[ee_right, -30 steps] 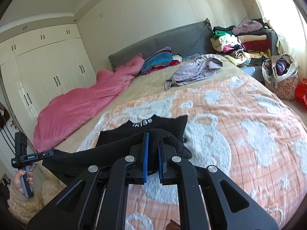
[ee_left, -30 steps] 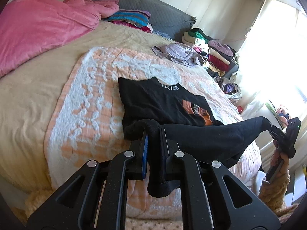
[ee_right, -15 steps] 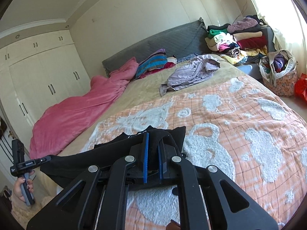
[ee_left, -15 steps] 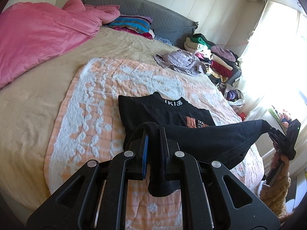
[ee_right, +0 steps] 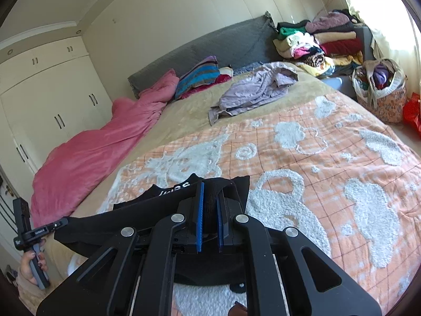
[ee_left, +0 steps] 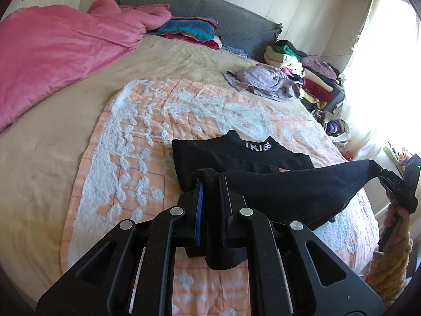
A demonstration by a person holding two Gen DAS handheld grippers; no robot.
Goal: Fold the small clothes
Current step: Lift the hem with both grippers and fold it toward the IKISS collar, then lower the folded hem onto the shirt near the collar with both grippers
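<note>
A black T-shirt point(ee_left: 236, 158) is being pinched by the left gripper point(ee_left: 210, 181) and right gripper point(ee_right: 209, 192), both clamped tight. A hem stretched between them is being shown only by the left wrist view.

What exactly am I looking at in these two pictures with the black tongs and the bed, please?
No robot here: a person holds one pair of black hand-held tongs in each hand, and a fisheye camera on each looks along its two fingers. One picture comes from the left tongs, the other from the right tongs. Each also shows the other pair off to the side.

Both tongs are shut on the lower edge of a black printed T-shirt, stretching it between them above the rest of the shirt, which lies flat on an orange-and-white tufted blanket. It looks like a fold in progress.

Farther back lie a crumpled lilac garment and a pink duvet.
</note>
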